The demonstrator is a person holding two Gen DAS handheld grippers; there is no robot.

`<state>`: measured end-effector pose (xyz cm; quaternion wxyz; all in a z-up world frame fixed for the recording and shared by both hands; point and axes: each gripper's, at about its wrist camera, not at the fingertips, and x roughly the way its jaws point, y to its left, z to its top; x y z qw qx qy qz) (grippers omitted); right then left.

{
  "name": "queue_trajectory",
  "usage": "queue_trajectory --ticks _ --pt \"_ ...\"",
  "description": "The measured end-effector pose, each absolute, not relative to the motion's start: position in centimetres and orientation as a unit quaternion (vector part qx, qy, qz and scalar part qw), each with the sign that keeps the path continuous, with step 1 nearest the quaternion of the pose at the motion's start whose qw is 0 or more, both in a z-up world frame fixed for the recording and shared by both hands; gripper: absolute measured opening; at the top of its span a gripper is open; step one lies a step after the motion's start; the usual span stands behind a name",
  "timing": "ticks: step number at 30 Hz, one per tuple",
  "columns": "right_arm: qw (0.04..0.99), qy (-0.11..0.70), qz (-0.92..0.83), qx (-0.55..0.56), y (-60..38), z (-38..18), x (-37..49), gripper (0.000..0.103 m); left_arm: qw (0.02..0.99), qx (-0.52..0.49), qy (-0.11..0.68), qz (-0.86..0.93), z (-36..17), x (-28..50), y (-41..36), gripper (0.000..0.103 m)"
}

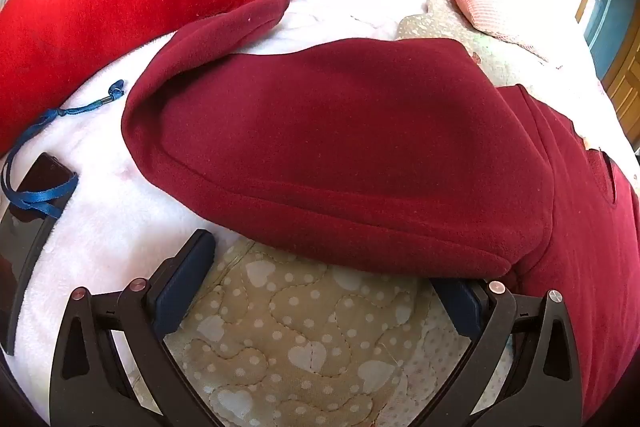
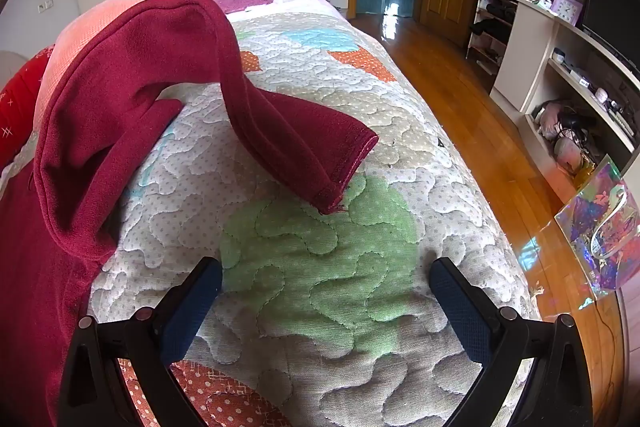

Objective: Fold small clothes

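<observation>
Left wrist view, my left gripper (image 1: 324, 287) jaws wide, empty, at maroon top (image 1: 340, 147) hem, right gripper (image 2: 326, 303) jaws wide, empty, sleeve (image 2: 304, 143) mid-frame on quilt (image 2: 320, 267).

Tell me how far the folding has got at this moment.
Early stage. Done: one part of the dark red fleece garment is folded across its body. In hand: nothing; the left gripper and right gripper are both open. Left: the sleeve trails loose over the quilt.
</observation>
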<state>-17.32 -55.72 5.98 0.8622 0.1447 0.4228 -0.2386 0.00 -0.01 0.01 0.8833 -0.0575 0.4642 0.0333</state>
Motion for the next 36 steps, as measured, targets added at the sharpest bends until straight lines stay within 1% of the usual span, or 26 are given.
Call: queue_trajectory --ticks 17,26,28,32,36 --pt "0.862 0.424 -0.238 0.146 -55.8 6.0 -17.4 0.103 0.883 -0.056 0.464 0.038 0.2 0.0 -0.1 0.103" --pt "0.862 0.424 -0.238 0.145 -55.8 5.9 -17.4 0.103 0.866 -0.061 0.496 0.020 1.0 -0.3 0.1 0.102" --pt "0.860 0.427 -0.240 0.142 -55.8 5.8 -17.4 0.103 0.869 -0.053 0.490 0.033 1.8 -1.4 0.0 0.102" --pt "0.858 0.432 -0.238 0.145 -55.3 6.6 -16.9 0.103 0.898 -0.016 0.436 0.058 4.8 -4.6 -0.4 0.102" --pt "0.853 0.434 -0.222 0.186 -53.8 8.4 -18.4 0.103 0.911 -0.025 0.408 0.047 7.2 -7.4 -0.9 0.102"
